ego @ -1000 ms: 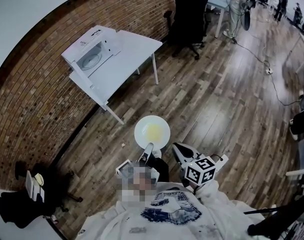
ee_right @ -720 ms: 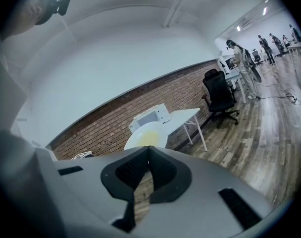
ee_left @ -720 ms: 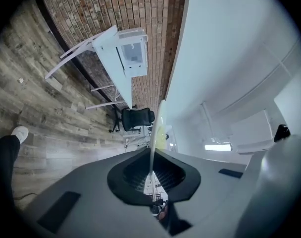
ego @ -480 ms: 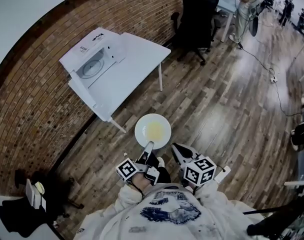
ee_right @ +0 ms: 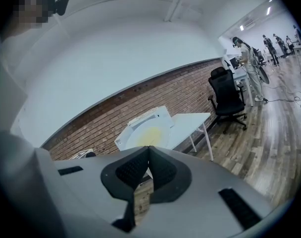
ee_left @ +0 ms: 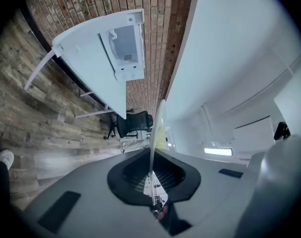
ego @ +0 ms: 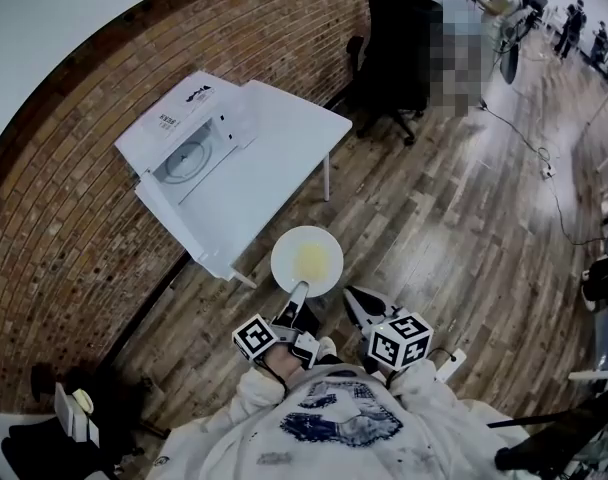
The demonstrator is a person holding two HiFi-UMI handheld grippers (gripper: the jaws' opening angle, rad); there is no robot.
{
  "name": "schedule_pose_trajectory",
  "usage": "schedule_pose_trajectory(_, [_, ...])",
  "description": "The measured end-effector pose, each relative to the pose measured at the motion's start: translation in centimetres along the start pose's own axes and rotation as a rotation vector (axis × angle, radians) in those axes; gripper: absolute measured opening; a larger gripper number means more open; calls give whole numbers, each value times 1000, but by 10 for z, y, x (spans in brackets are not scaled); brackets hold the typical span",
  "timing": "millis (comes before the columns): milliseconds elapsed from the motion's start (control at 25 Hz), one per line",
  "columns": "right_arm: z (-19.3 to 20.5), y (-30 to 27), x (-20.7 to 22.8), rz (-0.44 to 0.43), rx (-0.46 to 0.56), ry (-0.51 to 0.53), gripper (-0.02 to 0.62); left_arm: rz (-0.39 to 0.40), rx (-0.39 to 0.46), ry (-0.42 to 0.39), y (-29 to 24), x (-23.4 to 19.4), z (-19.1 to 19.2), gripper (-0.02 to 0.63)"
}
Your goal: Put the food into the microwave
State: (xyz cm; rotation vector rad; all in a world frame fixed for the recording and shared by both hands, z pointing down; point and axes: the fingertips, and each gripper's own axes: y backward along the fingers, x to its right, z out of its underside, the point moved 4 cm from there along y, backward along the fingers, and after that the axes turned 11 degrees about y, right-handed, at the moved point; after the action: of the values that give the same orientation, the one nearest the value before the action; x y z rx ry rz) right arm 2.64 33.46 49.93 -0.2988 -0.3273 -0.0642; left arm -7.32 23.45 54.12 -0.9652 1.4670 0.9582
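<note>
My left gripper has its jaws clamped on the plate rim, food aboard, mid-frame above the floor. My right gripper is empty, jaws together. The microwave stands open on the surface at upper left. The approach and loading remain.

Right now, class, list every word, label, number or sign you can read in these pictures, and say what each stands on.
Nothing can be read as words.
Label on top of the microwave: dark print, too small to read.
Blue graphic on the person's shirt: blurred, unreadable.
Left cube and right cube: black-and-white square patterns, no words.
</note>
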Motion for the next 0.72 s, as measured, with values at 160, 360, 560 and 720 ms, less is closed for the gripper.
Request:
schedule_pose_trajectory(160, [-11, -30, -2, -7, -2, 10, 14, -40, 9, -30, -6, -6, -31, 21])
schedule_pose_trajectory(360, [-22, -50, -1, -5, -13, 15, 14, -60, 18, -31, -13, -7, -50, 21])
schedule_pose_trajectory(560, [-26, -66, -3, -30, -27, 25, 14, -32, 24, -2, -21, -4, -56, 20])
schedule_pose_trajectory(720, [-27, -78, 8, -43, -43, 5, 14, -58, 38, -25, -27, -10, -67, 21])
